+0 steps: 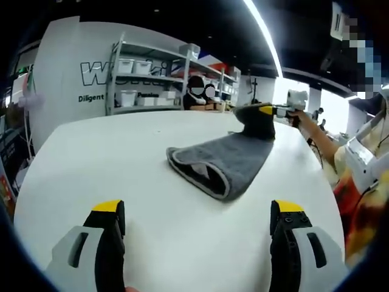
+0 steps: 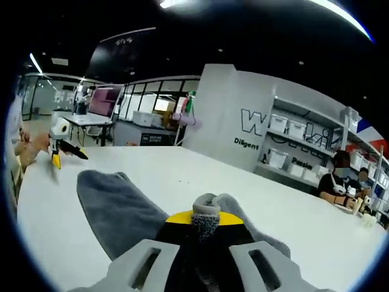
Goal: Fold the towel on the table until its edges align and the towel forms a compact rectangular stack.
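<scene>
A grey towel (image 1: 225, 159) lies partly folded on the white table (image 1: 121, 158), its rolled fold edge facing my left gripper (image 1: 197, 210). That gripper hovers open, well short of the towel, with nothing between its yellow-tipped fingers. At the towel's far end my right gripper (image 1: 267, 111) is shut on a corner and holds it lifted off the table. In the right gripper view the jaws (image 2: 205, 219) pinch a tuft of the towel (image 2: 115, 207), which spreads away over the table. The left gripper (image 2: 67, 157) shows small at the far left, held in a hand.
A person's arm and torso (image 1: 358, 176) stand at the table's right edge. Behind the table are metal shelves with white bins (image 1: 143, 79), a seated person (image 1: 196, 94) and a white wall with lettering. Bare tabletop (image 2: 243, 182) surrounds the towel.
</scene>
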Motion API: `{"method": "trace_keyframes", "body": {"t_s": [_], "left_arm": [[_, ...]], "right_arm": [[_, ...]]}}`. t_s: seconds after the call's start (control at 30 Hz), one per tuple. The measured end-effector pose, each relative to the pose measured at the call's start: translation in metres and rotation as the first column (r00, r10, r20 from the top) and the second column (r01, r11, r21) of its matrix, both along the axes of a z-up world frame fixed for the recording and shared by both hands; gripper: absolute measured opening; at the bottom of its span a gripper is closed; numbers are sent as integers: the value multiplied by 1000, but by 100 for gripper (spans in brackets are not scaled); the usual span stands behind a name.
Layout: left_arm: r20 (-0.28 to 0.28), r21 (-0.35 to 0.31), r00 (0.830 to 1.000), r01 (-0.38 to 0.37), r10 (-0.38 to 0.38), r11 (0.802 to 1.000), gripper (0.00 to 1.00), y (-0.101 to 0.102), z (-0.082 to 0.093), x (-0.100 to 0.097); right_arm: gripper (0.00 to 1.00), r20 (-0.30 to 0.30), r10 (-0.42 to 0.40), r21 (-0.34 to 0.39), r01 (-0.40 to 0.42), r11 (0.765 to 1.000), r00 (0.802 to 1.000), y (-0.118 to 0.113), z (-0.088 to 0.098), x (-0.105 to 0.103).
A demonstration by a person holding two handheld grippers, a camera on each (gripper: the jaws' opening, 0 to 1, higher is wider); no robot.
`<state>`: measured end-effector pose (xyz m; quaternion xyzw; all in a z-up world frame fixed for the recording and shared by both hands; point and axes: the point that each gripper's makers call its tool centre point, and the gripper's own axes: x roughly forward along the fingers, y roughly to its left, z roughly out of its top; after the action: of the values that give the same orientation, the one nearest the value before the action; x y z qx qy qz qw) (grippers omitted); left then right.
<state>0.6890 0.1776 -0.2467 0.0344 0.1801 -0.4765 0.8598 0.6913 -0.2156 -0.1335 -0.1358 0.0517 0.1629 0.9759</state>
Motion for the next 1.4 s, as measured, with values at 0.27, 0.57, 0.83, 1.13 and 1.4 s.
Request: {"method": "trace_keyframes", "body": {"t_s": [0.27,0.57,0.83,1.13,1.4], "left_arm": [[12,13,999,34,-34,999,98,-5,1,-5],[16,15,999,43,-43,999,99,-7,2,-7],[11,21,999,52,-52,998,99,-9,0,-11],[16,24,998,63,-63,998,99,-11,0,-15],[11,1,997,75,-75,997,99,-12,2,-17]], "right_arm": [[2,47,43,50,-45,998,998,25,19,3],[2,85,95,101,-104,989,992,49,36,0],[2,128,156,118,-171,978,979,75,57,-4],[2,164,214,124,-236,964,963,102,77,-5],[2,193,255,125,-282,951,947,128,91,-1]]}}
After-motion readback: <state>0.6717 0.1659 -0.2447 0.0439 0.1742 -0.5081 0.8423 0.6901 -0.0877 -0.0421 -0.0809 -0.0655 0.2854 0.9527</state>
